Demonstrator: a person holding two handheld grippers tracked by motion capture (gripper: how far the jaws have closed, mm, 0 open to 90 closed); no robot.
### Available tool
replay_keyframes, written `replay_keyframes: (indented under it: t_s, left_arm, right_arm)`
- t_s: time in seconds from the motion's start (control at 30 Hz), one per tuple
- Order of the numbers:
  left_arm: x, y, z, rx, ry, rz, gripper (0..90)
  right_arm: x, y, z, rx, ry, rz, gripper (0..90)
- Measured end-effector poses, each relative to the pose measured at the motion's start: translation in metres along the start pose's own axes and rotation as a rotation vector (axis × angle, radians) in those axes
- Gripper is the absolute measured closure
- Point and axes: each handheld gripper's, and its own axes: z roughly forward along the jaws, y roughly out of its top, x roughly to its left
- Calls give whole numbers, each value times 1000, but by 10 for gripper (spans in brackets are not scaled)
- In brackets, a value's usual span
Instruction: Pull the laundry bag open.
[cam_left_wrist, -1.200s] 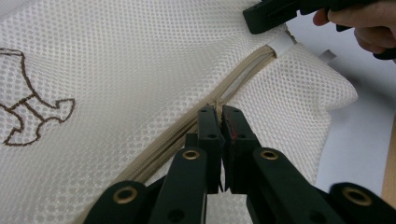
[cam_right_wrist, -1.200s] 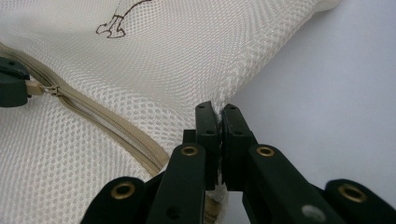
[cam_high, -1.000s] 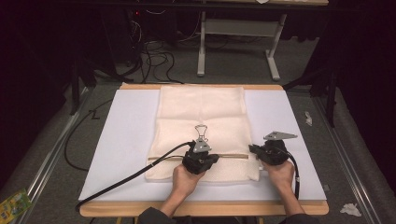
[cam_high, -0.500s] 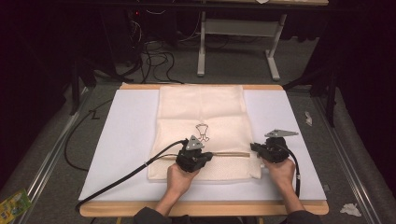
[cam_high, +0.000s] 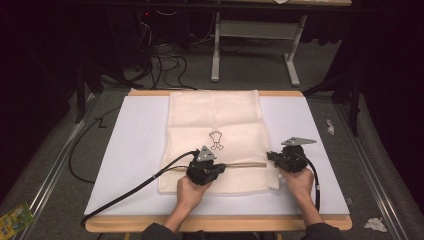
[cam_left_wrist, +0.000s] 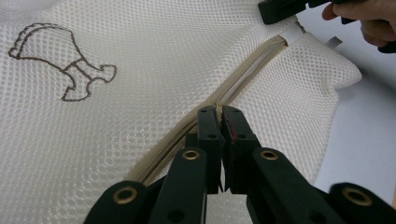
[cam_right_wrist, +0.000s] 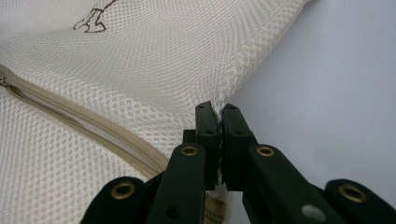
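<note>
The left gripper (cam_left_wrist: 219, 114) pinches the zipper (cam_left_wrist: 243, 81) partway along the mesh bag (cam_high: 215, 125); the right gripper (cam_right_wrist: 218, 114) clamps the bag's edge — the bag lies flat on the white desk (cam_high: 135, 150).

Both hands low at the near edge, each gripper clamped shut

The left gripper (cam_high: 206, 170) sits in the person's left hand (cam_high: 189, 191), forearm rising from the bottom edge and leaning slightly rightward; its grey three-cornered plate faces up and its cable trails off to the lower left; in the left gripper view its jaws stand pressed together, tips (cam_left_wrist: 218, 122) touching; the right gripper (cam_high: 280, 161) is held in the right hand (cam_high: 300, 182) (well apart from the left, at about the same depth), its jaws pointing inward toward the other hand; in the right gripper view its jaws meet too, tips (cam_right_wrist: 218, 120) closed; its cable loops down beside the right wrist.
</note>
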Motion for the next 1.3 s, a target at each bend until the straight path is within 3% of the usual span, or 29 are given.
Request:
replay_keyframes:
  t_s: [0.83, 0.9, 1.3]
  left_arm:
    - [7, -1, -10, 7, 24, 7, 873]
    - [12, -3, -13, 0, 22, -13, 873]
    - [19, -8, -18, -18, 37, -31, 873]
  right_arm:
    - [-1, 0, 1, -23, 7, -7, 887]
    - [-3, 0, 2, -19, 9, 1, 887]
    - [-1, 1, 3, -27, 5, 11, 888]
